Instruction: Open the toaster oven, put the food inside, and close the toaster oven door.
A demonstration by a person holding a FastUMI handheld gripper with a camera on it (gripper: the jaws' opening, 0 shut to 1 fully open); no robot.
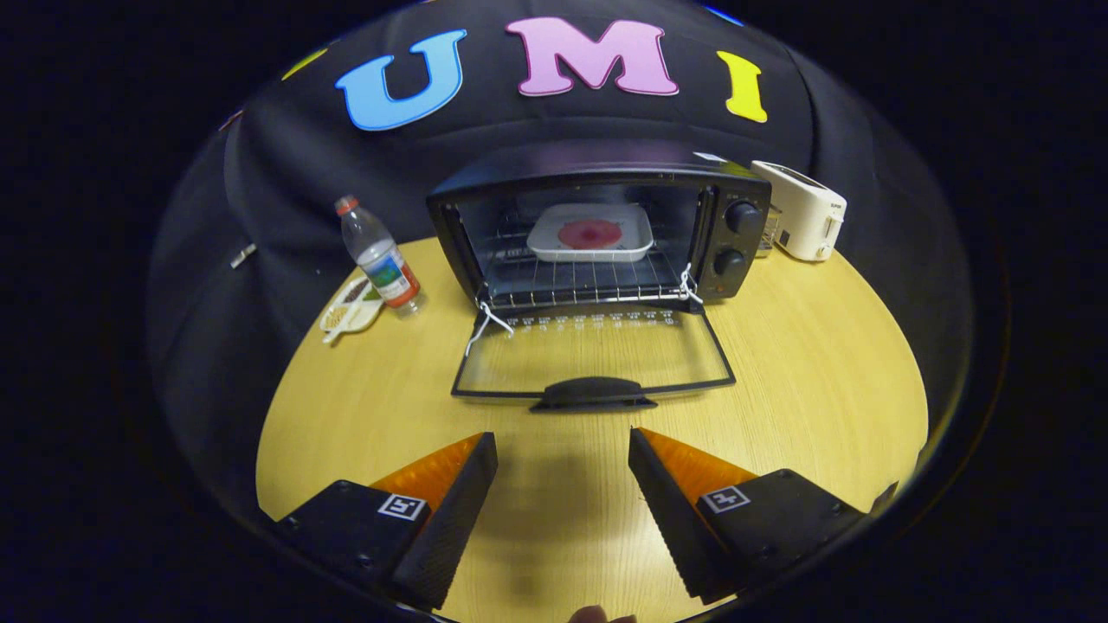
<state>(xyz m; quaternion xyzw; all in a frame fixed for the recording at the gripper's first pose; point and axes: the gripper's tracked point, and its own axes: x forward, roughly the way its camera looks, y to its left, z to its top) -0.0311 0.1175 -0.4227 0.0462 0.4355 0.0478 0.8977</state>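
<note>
From the gripper view we see the gripper (563, 454) with its fingers spread wide and empty above the wooden table (822, 363). Just beyond them the toaster oven (736, 238) stands with its glass door (593, 359) folded down flat. The food (590, 233) sits on a white tray (636, 227) on the rack inside. A water bottle (378, 255) stands left of the oven, a white toaster (801, 212) to its right.

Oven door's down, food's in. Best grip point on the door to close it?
Take the door handle, the raised dark bar on the front edge of the lowered door, from the front. It lies just ahead of the open gripper, stands proud of the glass, and is farthest from the hinge.
</note>
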